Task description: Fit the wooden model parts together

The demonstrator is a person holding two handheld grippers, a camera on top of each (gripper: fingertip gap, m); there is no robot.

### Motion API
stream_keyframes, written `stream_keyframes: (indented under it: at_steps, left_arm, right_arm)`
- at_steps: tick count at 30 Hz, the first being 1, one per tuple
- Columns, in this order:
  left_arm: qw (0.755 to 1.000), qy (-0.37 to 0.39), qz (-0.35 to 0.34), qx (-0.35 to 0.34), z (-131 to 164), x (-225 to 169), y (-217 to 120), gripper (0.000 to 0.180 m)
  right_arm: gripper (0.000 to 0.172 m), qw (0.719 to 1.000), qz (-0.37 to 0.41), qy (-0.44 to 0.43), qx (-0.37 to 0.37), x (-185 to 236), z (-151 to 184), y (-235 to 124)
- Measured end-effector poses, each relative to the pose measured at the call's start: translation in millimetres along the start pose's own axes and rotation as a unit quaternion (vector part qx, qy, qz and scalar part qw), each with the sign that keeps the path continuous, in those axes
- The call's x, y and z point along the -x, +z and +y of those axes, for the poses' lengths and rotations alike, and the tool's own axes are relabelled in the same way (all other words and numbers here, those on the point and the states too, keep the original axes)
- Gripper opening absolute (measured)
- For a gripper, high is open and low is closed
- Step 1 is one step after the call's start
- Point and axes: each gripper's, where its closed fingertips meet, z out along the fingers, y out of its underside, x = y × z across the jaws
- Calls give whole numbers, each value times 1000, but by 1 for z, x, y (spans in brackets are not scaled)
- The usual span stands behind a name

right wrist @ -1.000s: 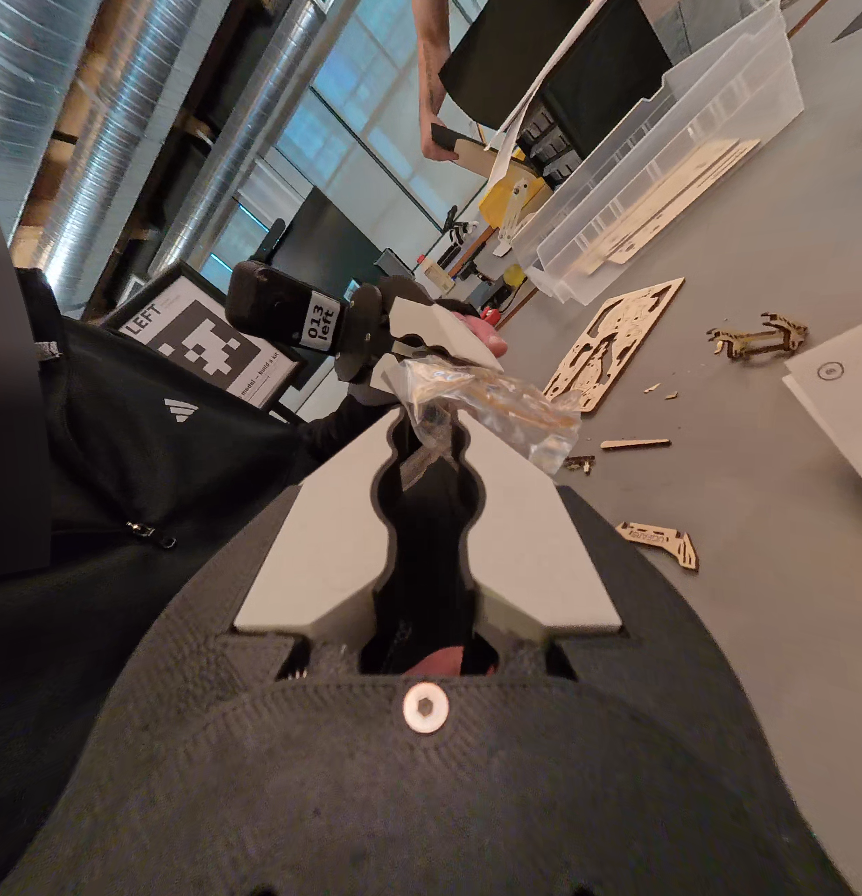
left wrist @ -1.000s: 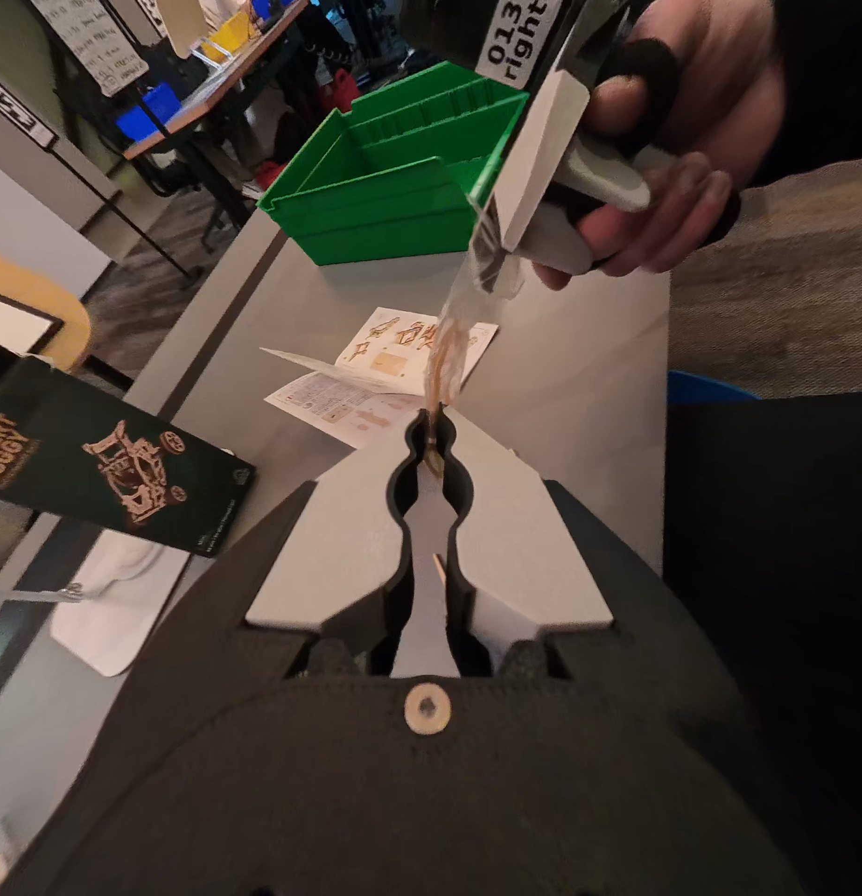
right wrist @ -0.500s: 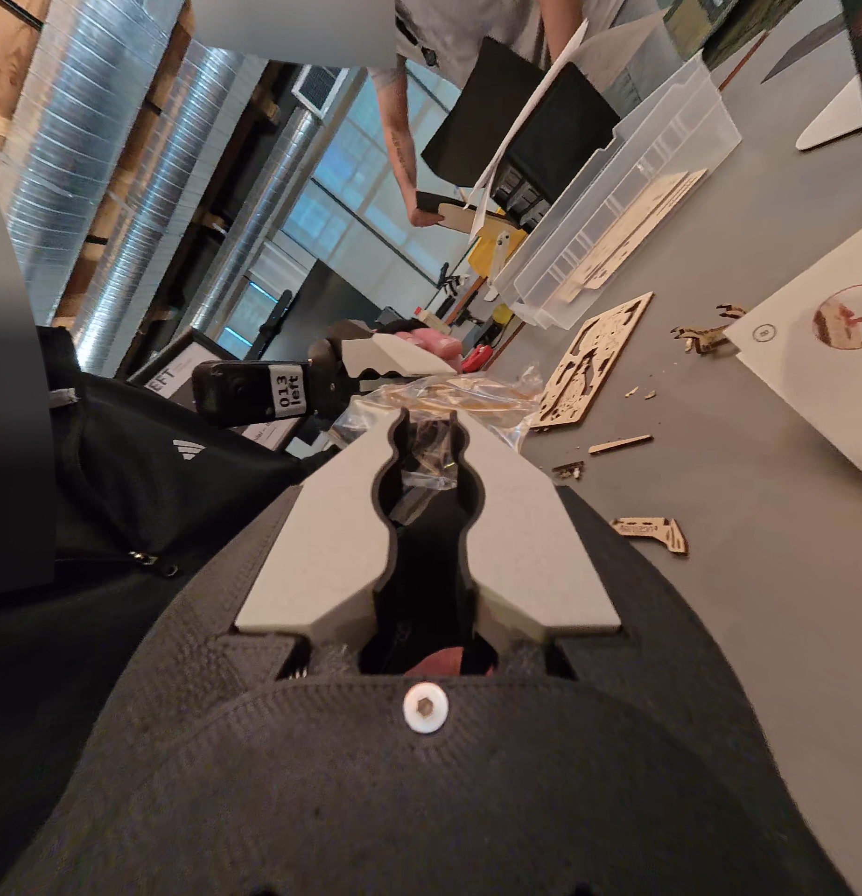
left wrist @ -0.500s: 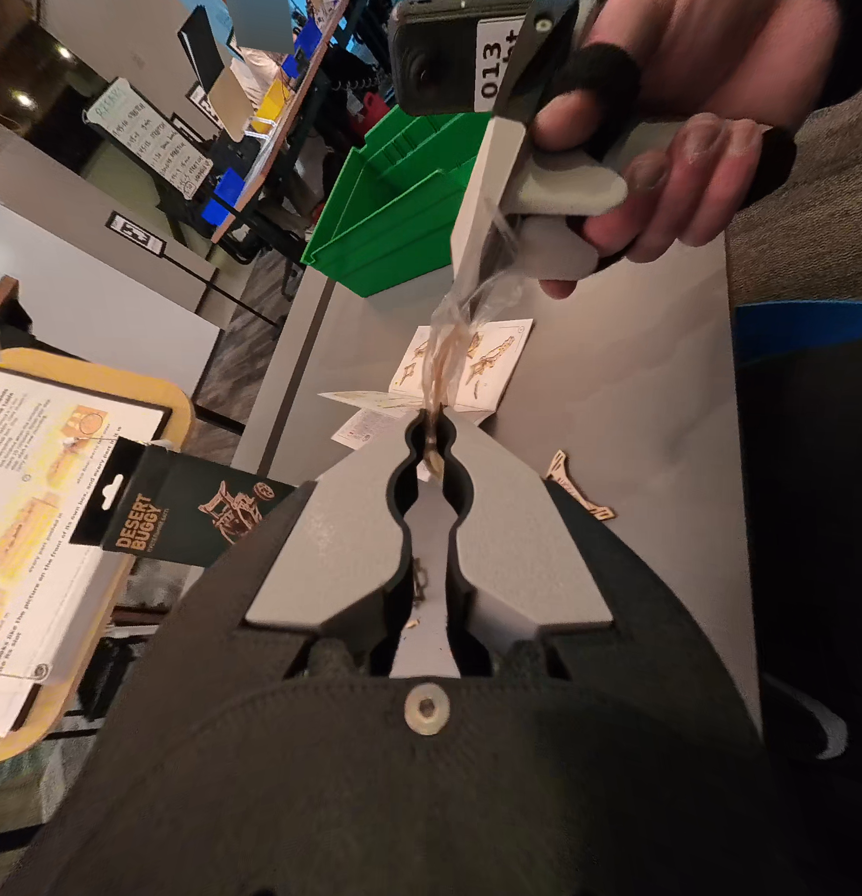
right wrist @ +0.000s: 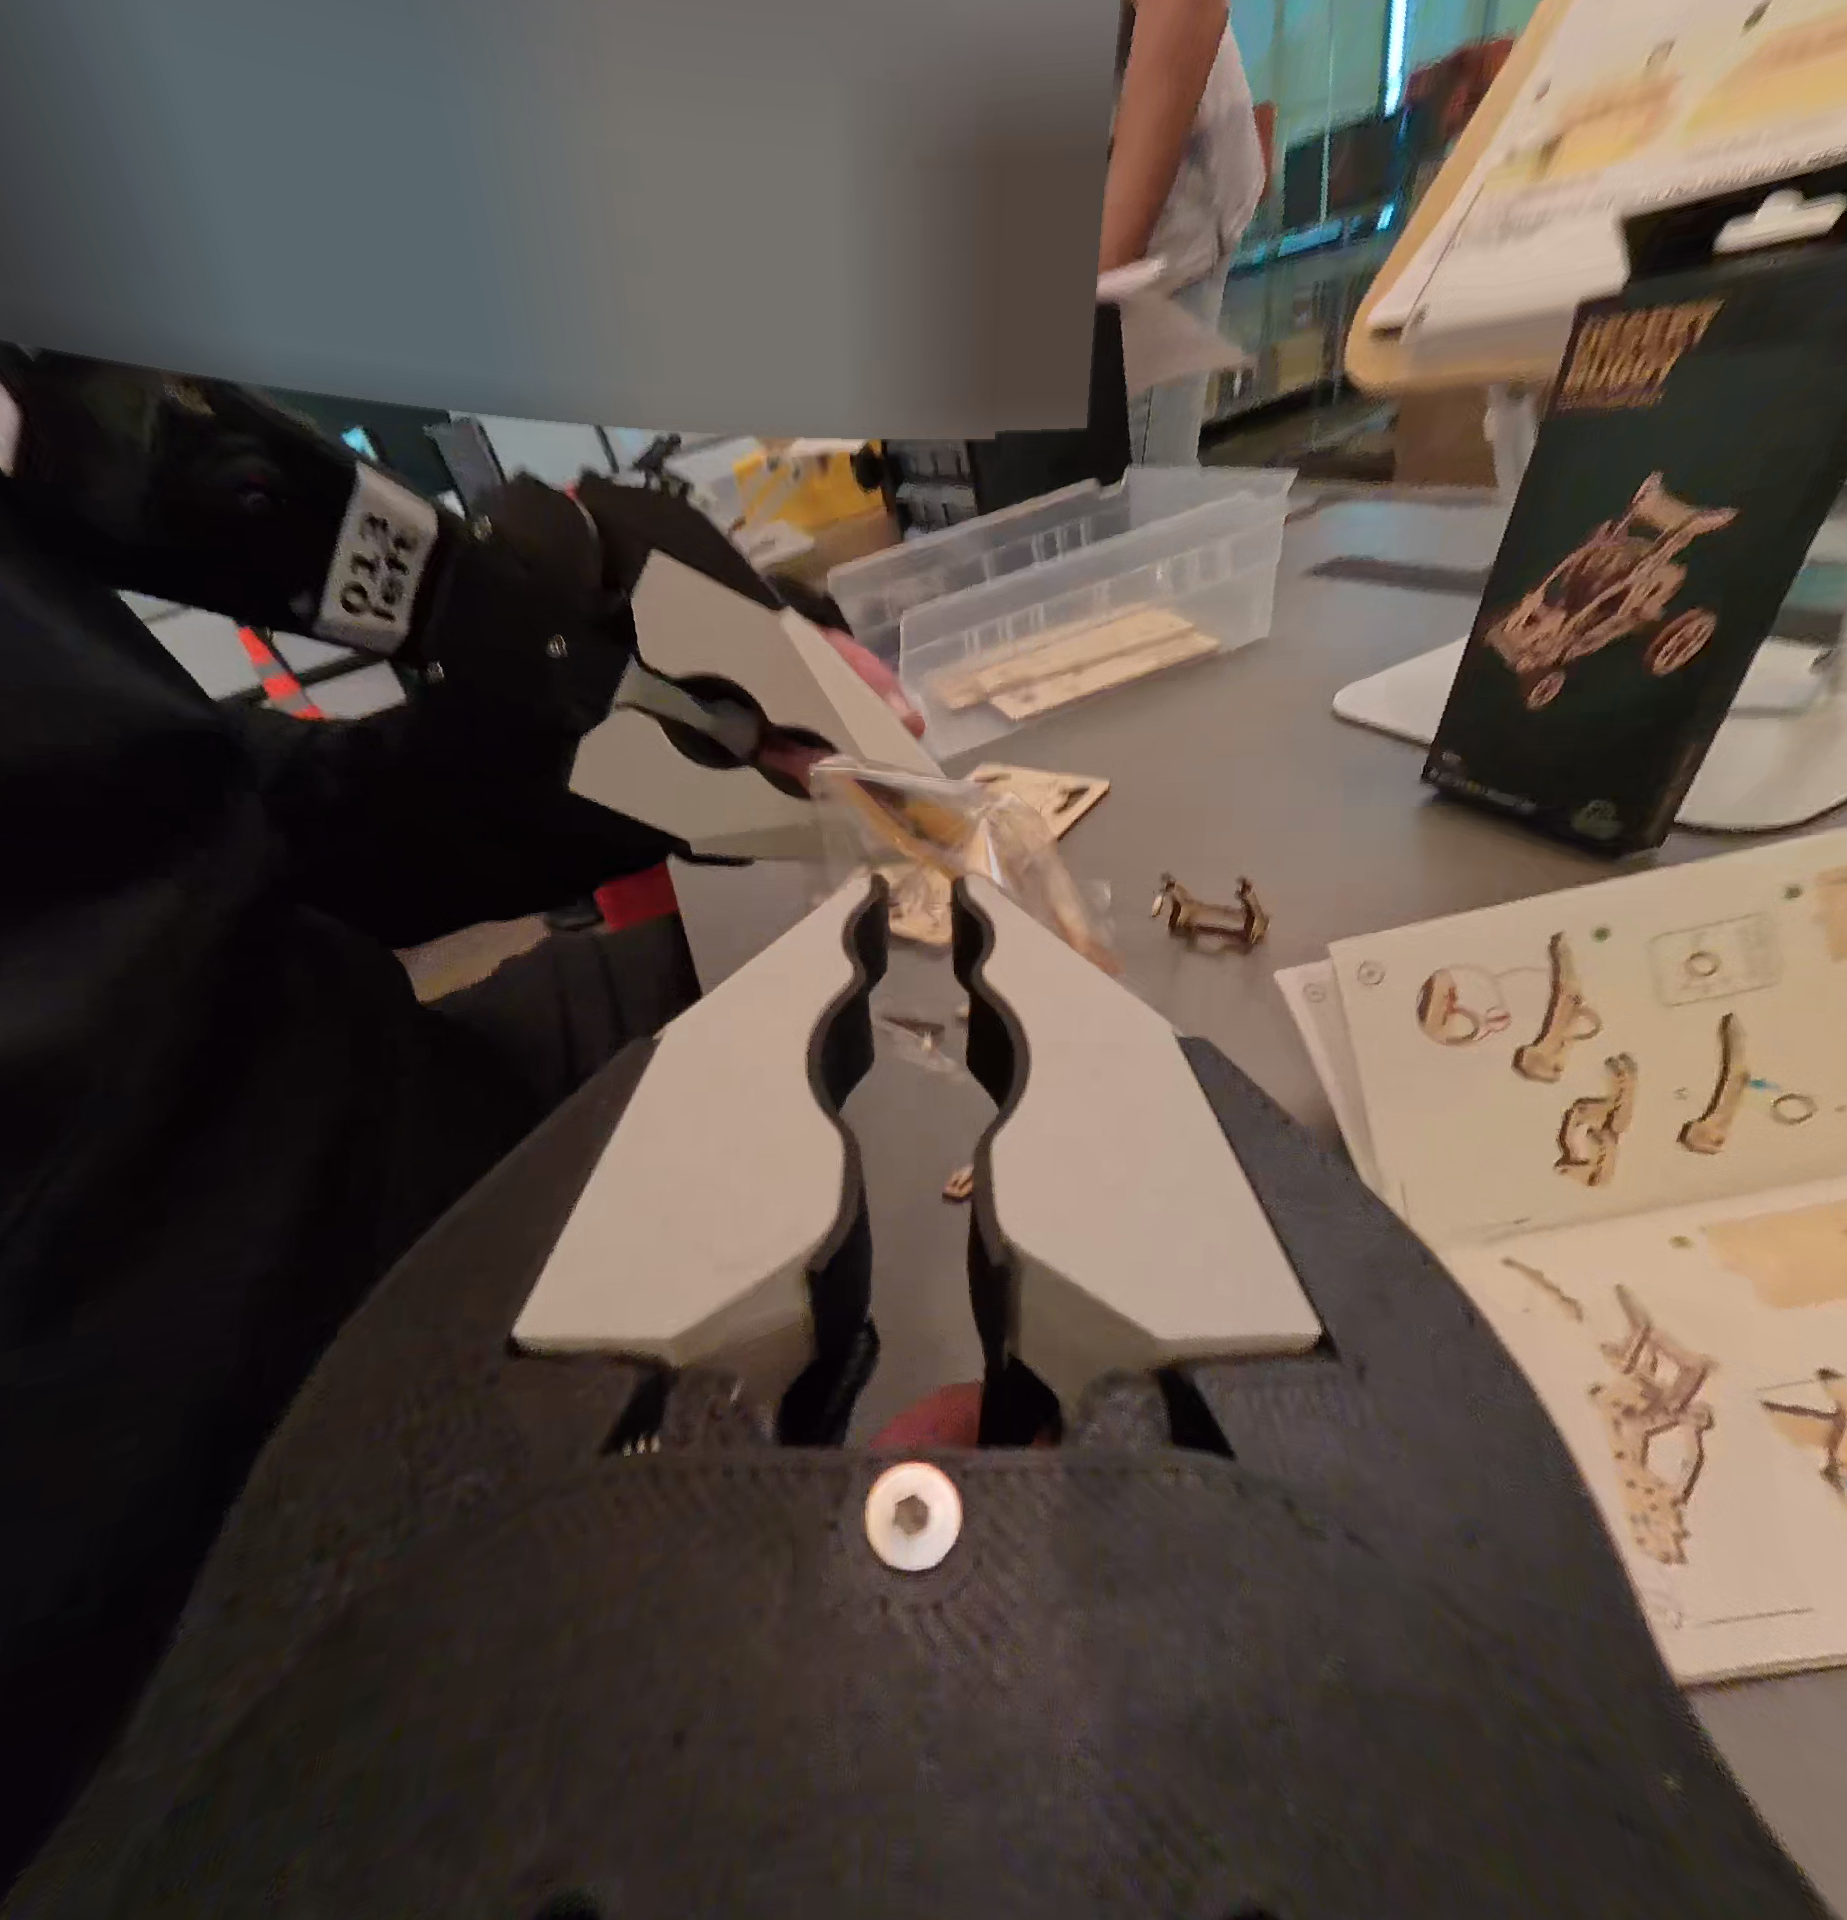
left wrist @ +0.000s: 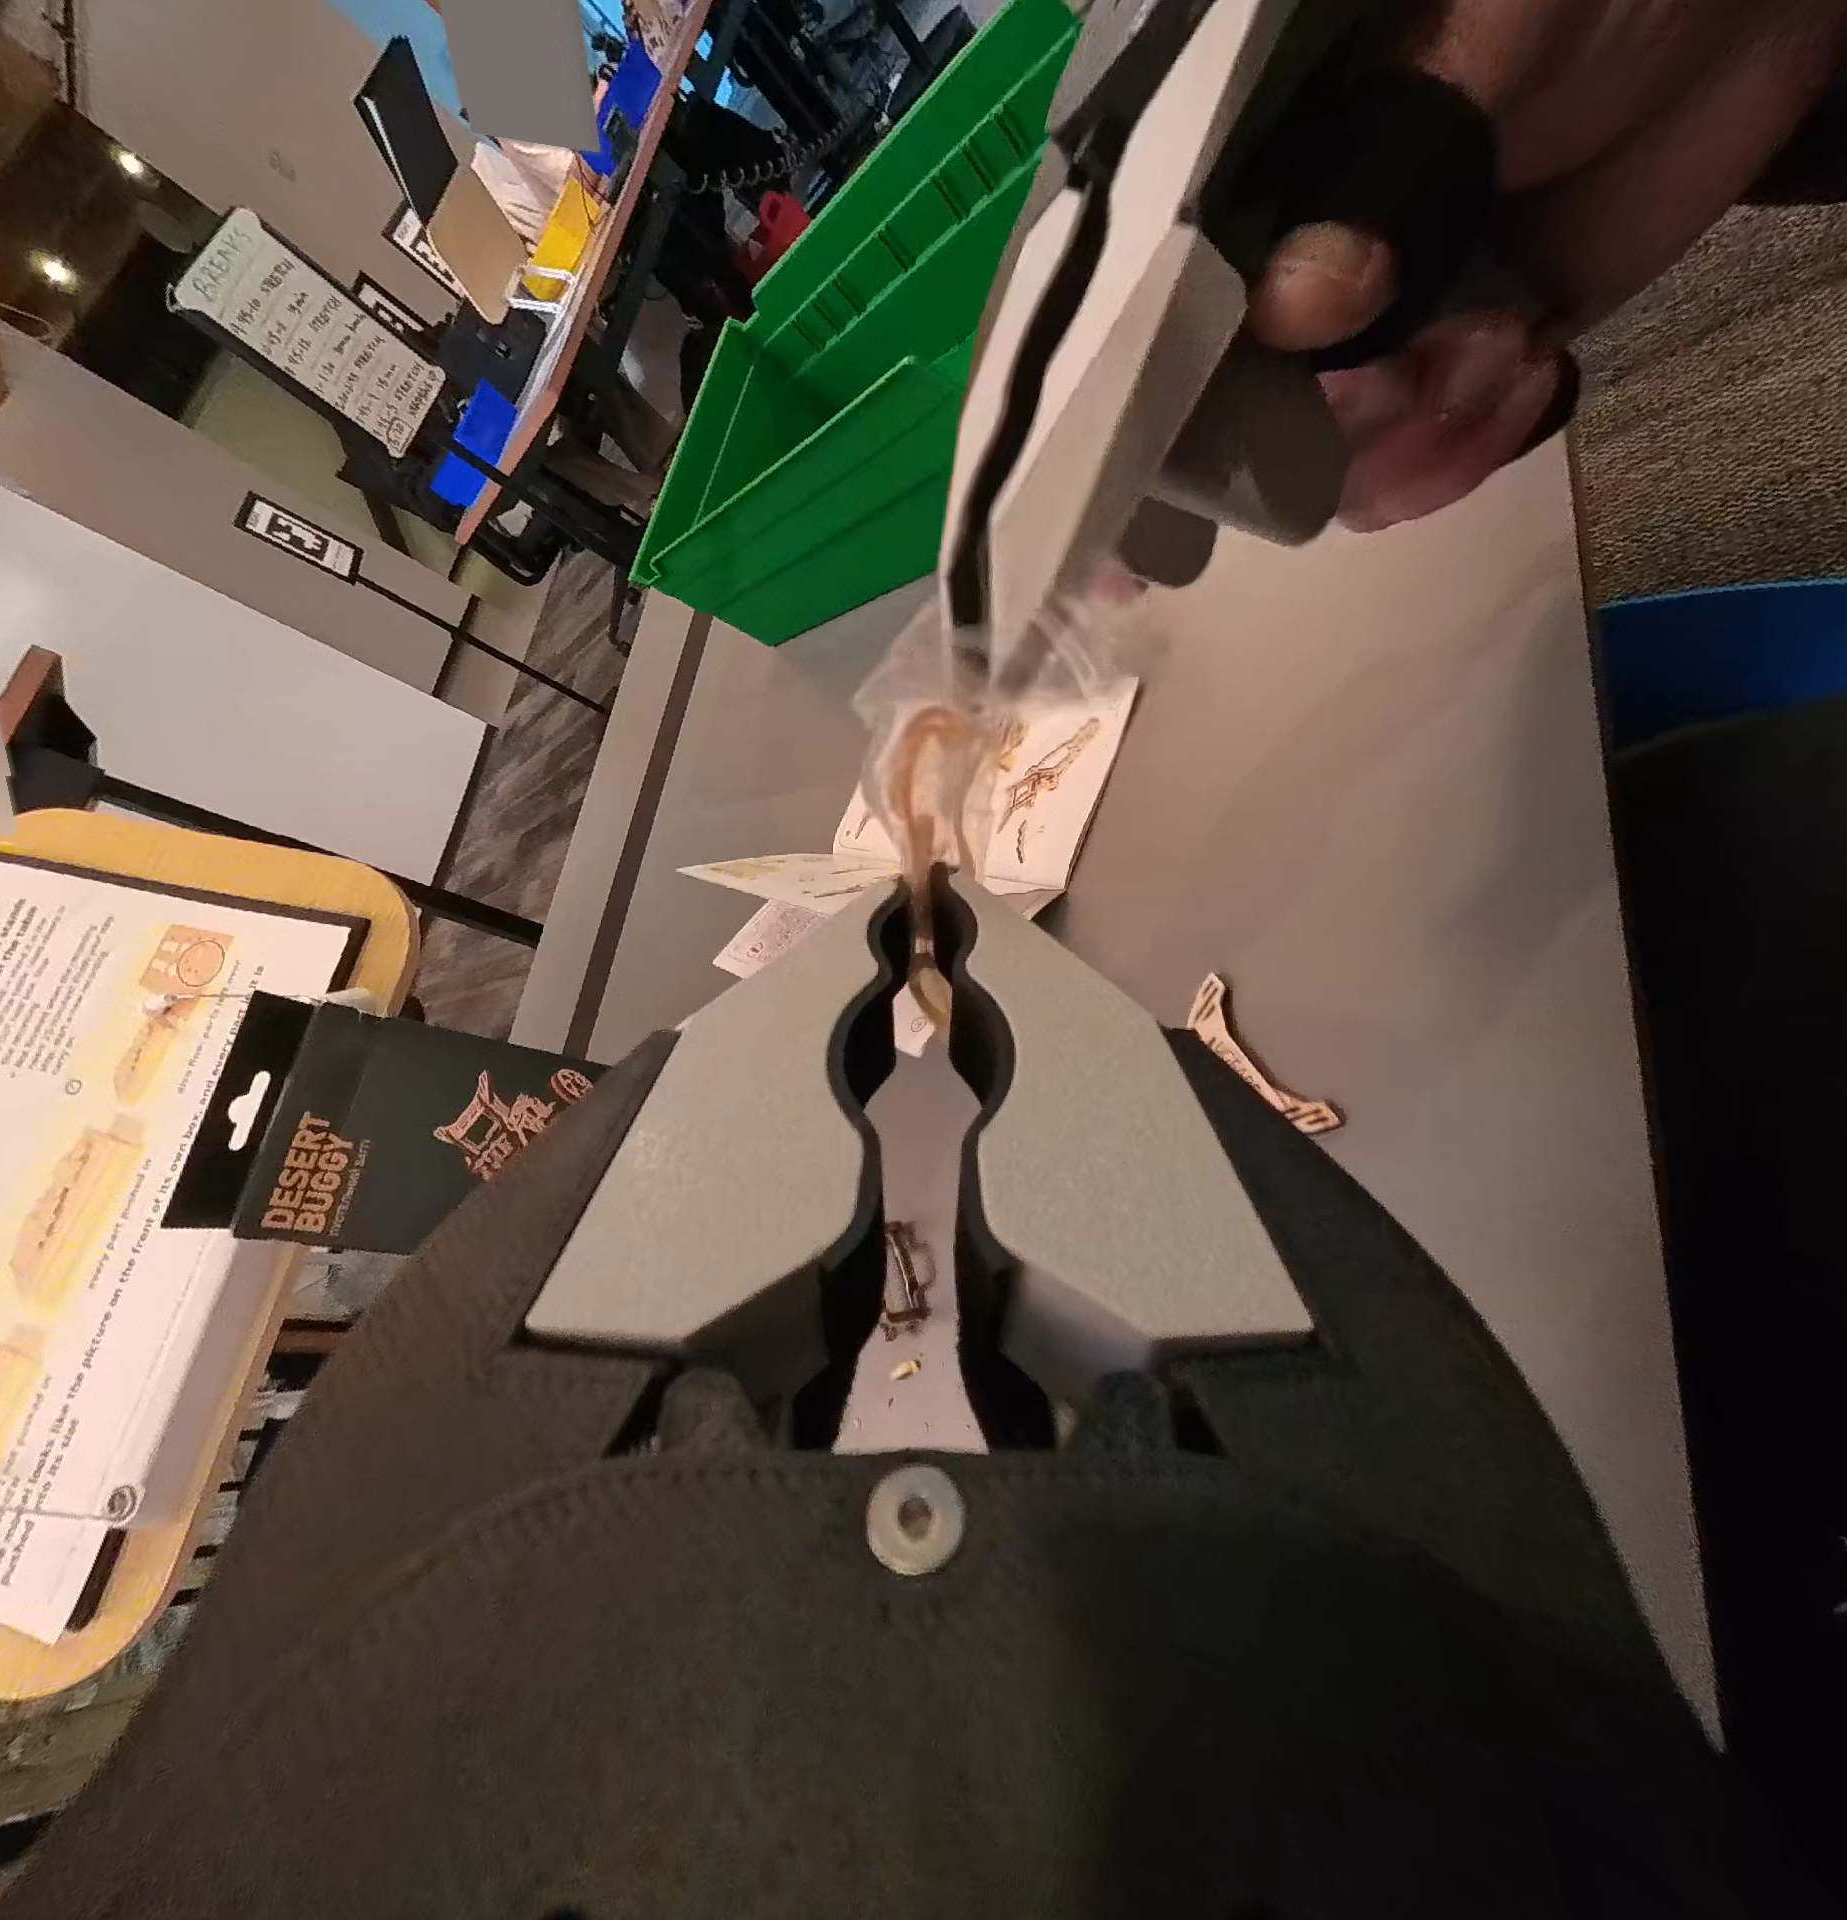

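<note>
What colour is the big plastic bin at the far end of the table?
The bin is bright green. It shows best in the left wrist view.

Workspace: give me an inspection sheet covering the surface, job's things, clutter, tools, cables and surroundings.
Surface: grey table, small wooden bits scattered on it.
Job's things: clear bag of wooden parts, held off the table; small wooden frame; cut-out wooden sheet; loose flat piece.
Clutter: instruction sheets; dark kit box, upright; clear bin; green bin.
Grippers: left tool clamped on the bag; right tool fingers parted at the bag.
Cables: nothing seen.
Surroundings: a person standing beyond the table.
</note>
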Motion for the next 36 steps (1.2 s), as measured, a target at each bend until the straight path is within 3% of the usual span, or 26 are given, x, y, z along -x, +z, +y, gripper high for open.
stream_keyframes:
  at_steps: [1, 8, 11, 19, 26, 31, 36]
  left_arm:
    - [1000, 0, 2, -1, 0, 0, 1, 0]
    - [1000, 26, 8, 6, 4, -4, 5, 0]
    - [999, 46, 9, 6, 2, -6, 6, 0]
    - [997, 77, 12, 5, 0, -6, 11, 0]
    - [999, 44, 21, 6, 0, -4, 14, 1]
    - [1000, 14, 19, 10, 2, -3, 17, 1]
    - [1000, 11, 27, 4, 0, -7, 19, 1]
  right_arm:
    - [8, 1000, -2, 6, -10, 0, -4, -1]
    - [9, 995, -22, 81, -48, -10, -13, -8]
    - [9, 995, -19, 90, -25, -13, -7, -7]
    - [10, 999, 1, 30, 44, -15, 12, 3]
    - [9, 998, 9, -24, 63, -14, 17, 2]
    - [6, 998, 2, 18, 58, -15, 19, 1]
    - [9, 999, 12, 48, 7, -18, 12, 0]
